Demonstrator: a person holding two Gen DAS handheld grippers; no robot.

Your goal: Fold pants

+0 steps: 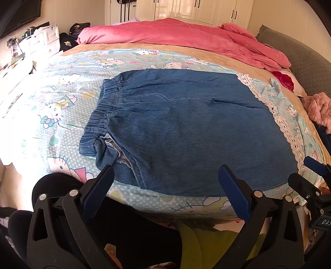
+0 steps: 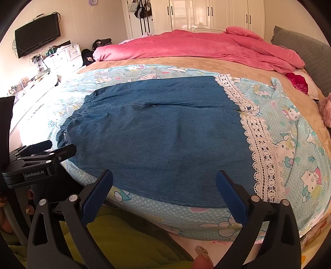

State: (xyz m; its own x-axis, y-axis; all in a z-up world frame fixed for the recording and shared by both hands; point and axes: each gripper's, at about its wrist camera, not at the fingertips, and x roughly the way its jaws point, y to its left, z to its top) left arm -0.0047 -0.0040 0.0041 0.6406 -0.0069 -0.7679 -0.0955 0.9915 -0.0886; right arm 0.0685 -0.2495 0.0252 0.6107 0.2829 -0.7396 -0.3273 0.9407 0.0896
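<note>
Blue denim pants lie flat on a cartoon-print bed sheet, elastic waistband to the left and white lace hem to the right. In the right wrist view the same pants fill the middle, lace trim at right. My left gripper is open at the near edge of the pants, nothing between its fingers. My right gripper is open too, over the near edge further right. Each gripper shows in the other's view: the right one, the left one.
A crumpled pink duvet lies across the far side of the bed, a grey headboard cushion at right. White wardrobes, a wall TV and drawers stand behind. Yellow-green cloth is below the grippers.
</note>
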